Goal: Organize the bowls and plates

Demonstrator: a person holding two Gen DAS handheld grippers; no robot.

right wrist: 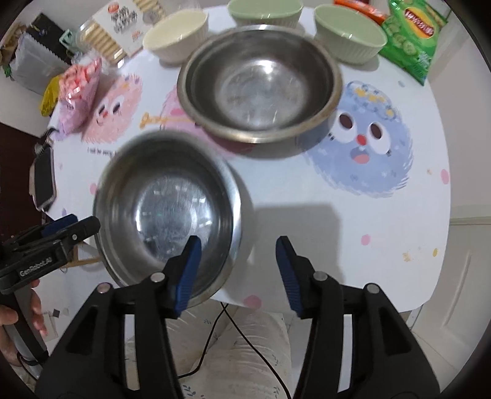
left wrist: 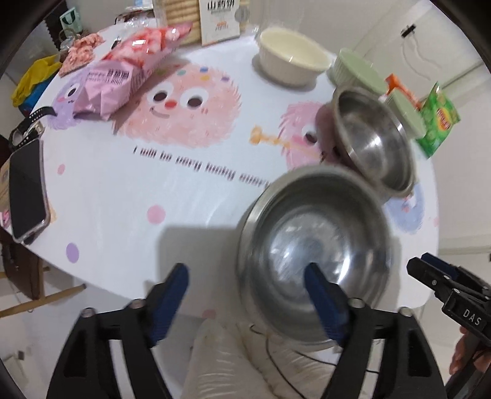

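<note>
A steel bowl [left wrist: 313,233] [right wrist: 165,196], blurred, is at the table's front edge and reaches out past it. My left gripper [left wrist: 245,267] is open, with its right finger over the bowl's inside and its left finger outside, clear of the rim. My right gripper [right wrist: 238,241] is open too, its left finger inside the bowl and its right finger off to the side. Neither gripper's pads press the rim. A second steel bowl [left wrist: 371,138] [right wrist: 260,83] stands farther back. Behind it are a cream bowl [left wrist: 291,58] [right wrist: 175,33] and two green bowls [right wrist: 264,12] [right wrist: 349,33].
The table [right wrist: 353,230] has a cartoon-print cloth. A pink snack bag [left wrist: 122,76] and a phone [left wrist: 27,190] lie on the left, a green snack bag [right wrist: 411,36] at the back right and a biscuit box [left wrist: 218,18] at the back. A person's legs [right wrist: 245,353] and a cable are below the edge.
</note>
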